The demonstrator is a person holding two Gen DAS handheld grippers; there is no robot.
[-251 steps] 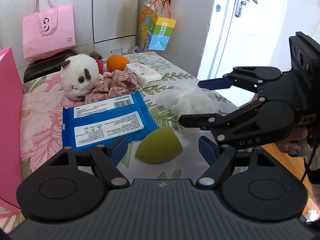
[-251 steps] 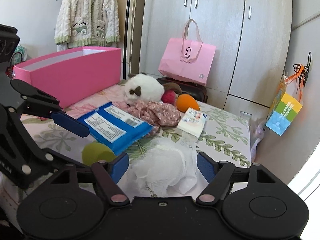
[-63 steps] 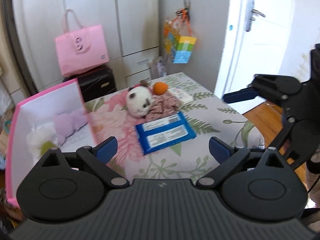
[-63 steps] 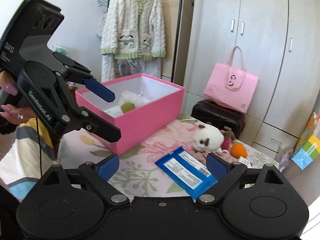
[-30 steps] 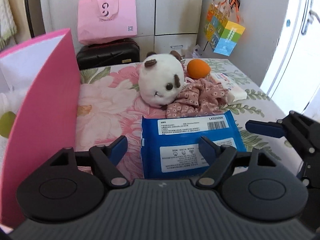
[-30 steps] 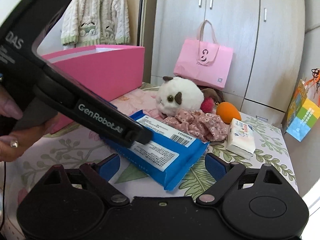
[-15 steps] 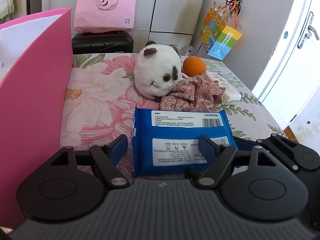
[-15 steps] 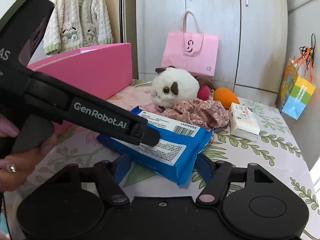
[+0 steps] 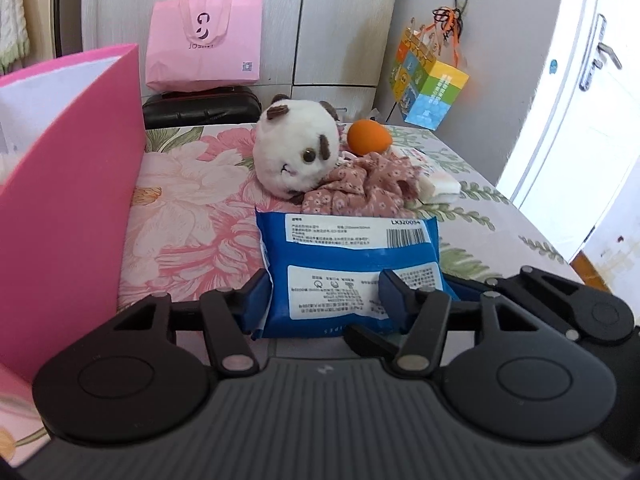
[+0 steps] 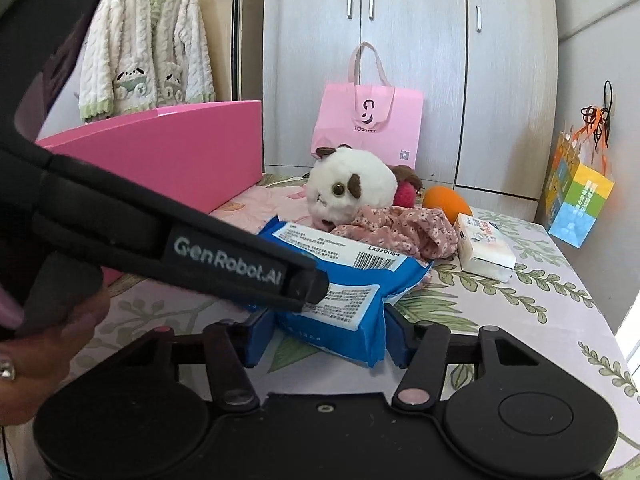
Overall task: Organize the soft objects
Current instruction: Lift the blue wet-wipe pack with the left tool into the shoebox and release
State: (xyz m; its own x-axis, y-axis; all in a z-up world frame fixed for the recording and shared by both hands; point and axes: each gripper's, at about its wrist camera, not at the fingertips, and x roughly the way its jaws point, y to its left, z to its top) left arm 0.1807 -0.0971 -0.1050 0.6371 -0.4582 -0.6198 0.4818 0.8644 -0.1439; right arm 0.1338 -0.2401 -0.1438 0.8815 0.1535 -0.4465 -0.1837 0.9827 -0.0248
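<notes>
Blue wipes pack (image 9: pixel 352 268) on the floral-covered bench (image 9: pixel 192 216), near its front edge. Left gripper (image 9: pixel 324 294) and right gripper (image 10: pixel 325 334) each have both fingers closed against the pack's near end, from adjacent sides. Pink box (image 9: pixel 68 184) stands to the left, its interior mostly hidden; contents cannot be told. Behind the pack: plush toy (image 9: pixel 296 156), touching floral cloth (image 9: pixel 360 188), orange sponge (image 9: pixel 368 137) and white tissue packet (image 10: pixel 484 248).
</notes>
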